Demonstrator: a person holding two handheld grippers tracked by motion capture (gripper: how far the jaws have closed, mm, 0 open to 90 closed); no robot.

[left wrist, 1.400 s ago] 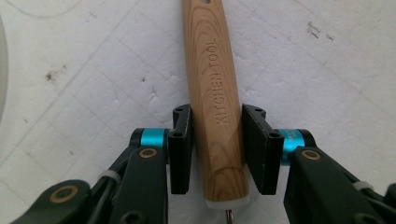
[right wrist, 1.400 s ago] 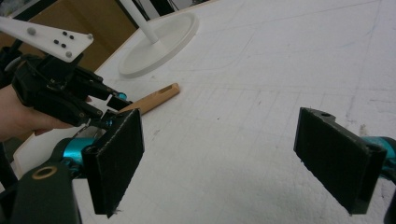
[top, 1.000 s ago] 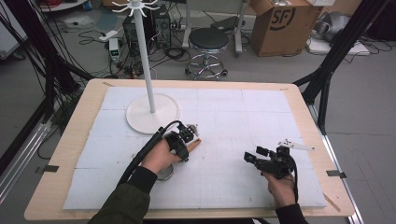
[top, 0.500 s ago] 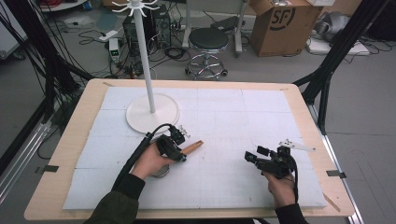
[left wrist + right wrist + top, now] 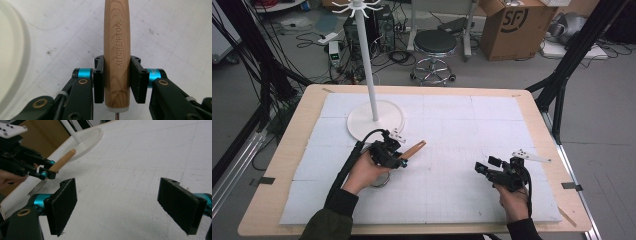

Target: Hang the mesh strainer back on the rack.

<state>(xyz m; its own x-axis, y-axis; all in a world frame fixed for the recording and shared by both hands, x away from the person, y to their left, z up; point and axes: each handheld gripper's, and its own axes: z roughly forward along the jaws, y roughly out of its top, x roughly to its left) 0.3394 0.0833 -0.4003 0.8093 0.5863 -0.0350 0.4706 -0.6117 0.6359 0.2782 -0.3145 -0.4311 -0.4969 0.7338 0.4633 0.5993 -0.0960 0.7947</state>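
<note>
Nearest, the right gripper [image 5: 492, 167] is hovering over the white mat [image 5: 462, 130] at the table's right side, its jaws standing wide apart with nothing between them. Further left, the left gripper [image 5: 399, 160] is clamping the wooden handle [image 5: 117, 50] of a kitchen tool, the pads pressing both sides near its lower end, the handle pointing toward the table's middle. Beyond it, the white stand [image 5: 374, 117] is sitting on the mat, its round base just behind that gripper.
</note>
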